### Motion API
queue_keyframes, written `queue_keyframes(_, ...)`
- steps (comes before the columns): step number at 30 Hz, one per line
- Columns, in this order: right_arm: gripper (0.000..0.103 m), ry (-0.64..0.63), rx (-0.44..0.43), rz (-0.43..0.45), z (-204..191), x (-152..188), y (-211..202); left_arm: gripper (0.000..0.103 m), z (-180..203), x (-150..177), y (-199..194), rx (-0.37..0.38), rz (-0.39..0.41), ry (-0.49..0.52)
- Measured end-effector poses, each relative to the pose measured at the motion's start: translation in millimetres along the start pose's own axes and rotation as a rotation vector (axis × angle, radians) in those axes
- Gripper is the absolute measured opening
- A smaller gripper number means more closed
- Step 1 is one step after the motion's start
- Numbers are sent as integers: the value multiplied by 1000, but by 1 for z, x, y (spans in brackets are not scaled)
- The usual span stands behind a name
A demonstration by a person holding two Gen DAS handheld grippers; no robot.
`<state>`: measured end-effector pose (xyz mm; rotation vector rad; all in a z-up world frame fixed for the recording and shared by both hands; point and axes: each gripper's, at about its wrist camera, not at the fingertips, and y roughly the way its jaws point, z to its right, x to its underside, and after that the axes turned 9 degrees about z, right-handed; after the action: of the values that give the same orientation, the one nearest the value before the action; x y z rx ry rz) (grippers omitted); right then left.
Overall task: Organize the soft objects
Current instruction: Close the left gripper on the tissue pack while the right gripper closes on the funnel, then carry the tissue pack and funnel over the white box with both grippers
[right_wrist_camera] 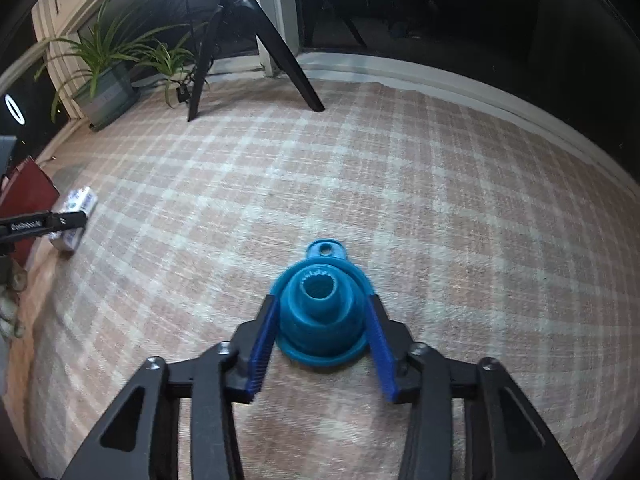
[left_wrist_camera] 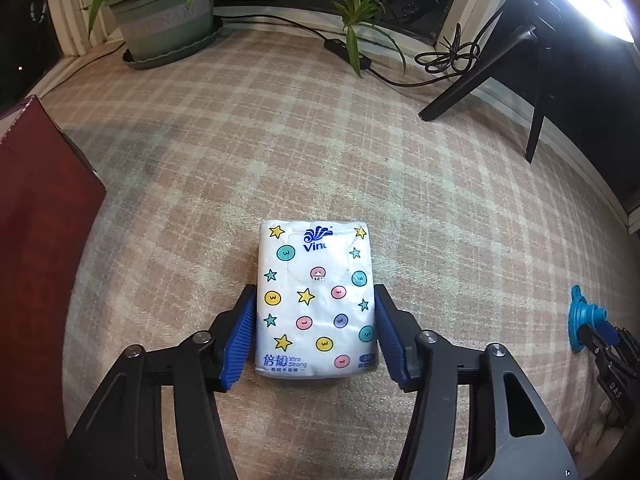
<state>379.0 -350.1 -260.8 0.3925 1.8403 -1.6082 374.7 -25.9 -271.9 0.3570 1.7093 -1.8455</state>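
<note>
Tissues come first on the left: the tissue pack [left_wrist_camera: 317,300] lies flat on the plaid cloth [left_wrist_camera: 280,140], just beside a dark red box [left_wrist_camera: 36,240] at the left edge. The left gripper [left_wrist_camera: 316,332] straddles the pack's near half, its blue pads [left_wrist_camera: 240,340] right at the long sides. Whether they already press cannot be told; the wrapper shows no dent. A good grasp here would seem to need an even squeeze on both sides, firm enough to hold but not so hard that the soft pack buckles, followed by a straight lift so it does not swing.

Well apart to the right, the blue silicone funnel [right_wrist_camera: 320,316] sits wide end down on the same cloth, spout up and hanging tab pointing away. The right gripper [right_wrist_camera: 320,340] brackets its cone with the jaws at a middling width, pads at the flanks, possibly just touching. The funnel looks pliable, so the likely risk is that it collapses or pops out upward; closing low on the cone, centred, should hold better than pinching the narrow spout.
</note>
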Motion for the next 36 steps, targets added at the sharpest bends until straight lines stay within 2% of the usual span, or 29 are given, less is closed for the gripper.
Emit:
queue_keyframes(11,31,-31,8,12,-4,-1,-5,51,-6,4,-8,10,14,5)
queue_keyframes(17,31,-38,1,44,-8,-5,-21,51,-10,9,-27,45,32,-4)
queue_keyframes(26,31,-72,-42,106,-33,-15,-60,51,-12,19,-77,105,88,4)
queue_keyframes(36,31,-150,-126,175,-92,-24,-111,51,-36,32,-151,149,180,3)
